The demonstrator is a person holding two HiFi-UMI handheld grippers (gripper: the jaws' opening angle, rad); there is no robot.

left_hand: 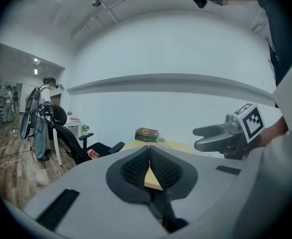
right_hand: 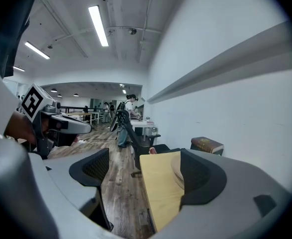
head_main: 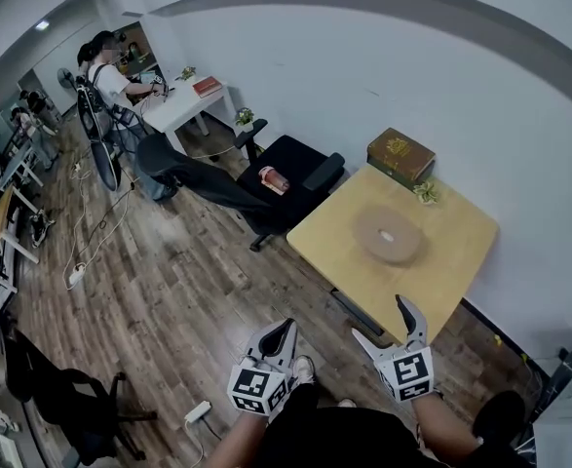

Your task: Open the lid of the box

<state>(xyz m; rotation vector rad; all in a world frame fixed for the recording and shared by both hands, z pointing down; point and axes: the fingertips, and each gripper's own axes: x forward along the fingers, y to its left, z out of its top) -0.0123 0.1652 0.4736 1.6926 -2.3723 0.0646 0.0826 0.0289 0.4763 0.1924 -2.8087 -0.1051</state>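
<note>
The box [head_main: 400, 156] is brown and green, book-like, lid down, at the far corner of a light wooden table [head_main: 451, 261]. It also shows small in the left gripper view as the box [left_hand: 146, 133] and in the right gripper view as the box [right_hand: 207, 144]. Both grippers hang in the air short of the table's near edge, well away from the box. My left gripper [head_main: 286, 329] has its jaws pressed together with nothing between them. My right gripper [head_main: 381, 322] is open and empty, its pads [right_hand: 93, 166] spread wide over the table [right_hand: 160, 188].
A round wooden disc [head_main: 388, 234] lies mid-table, and a small plant [head_main: 425, 192] stands beside the box. A black office chair [head_main: 290, 175] with a red item on its seat stands left of the table. A person [head_main: 110, 78] sits at a white desk far back. Cables cross the wooden floor.
</note>
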